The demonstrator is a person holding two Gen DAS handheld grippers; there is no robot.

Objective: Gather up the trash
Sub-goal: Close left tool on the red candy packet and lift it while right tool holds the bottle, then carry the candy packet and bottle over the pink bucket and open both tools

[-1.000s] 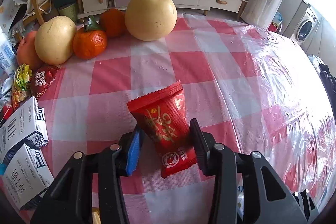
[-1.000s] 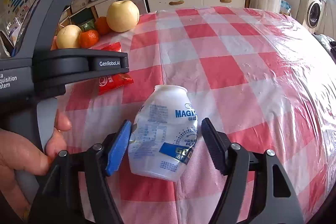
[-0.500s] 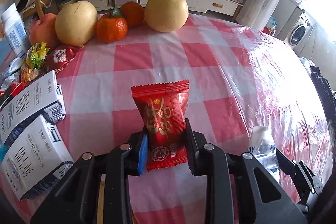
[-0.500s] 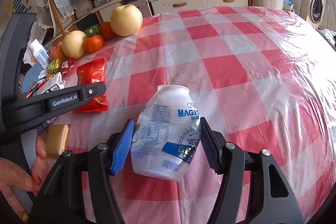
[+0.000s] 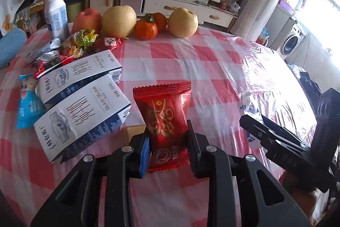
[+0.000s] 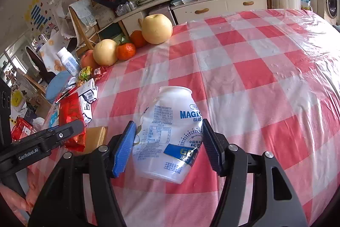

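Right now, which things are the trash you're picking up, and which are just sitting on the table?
Trash being picked up:
- red snack wrapper, pinched in the left tool
- empty white drink bottle, gripped by the right tool

Just sitting there:
- two pale pears
- red apple
- two tangerines
- two white cartons

Both grippers clamped, angled down toward the table.
Left gripper [image 5: 167, 150] pinches a red snack packet [image 5: 164, 118] between its pads; right gripper [image 6: 167, 150] squeezes a white plastic bottle [image 6: 170, 133] at wider spread.
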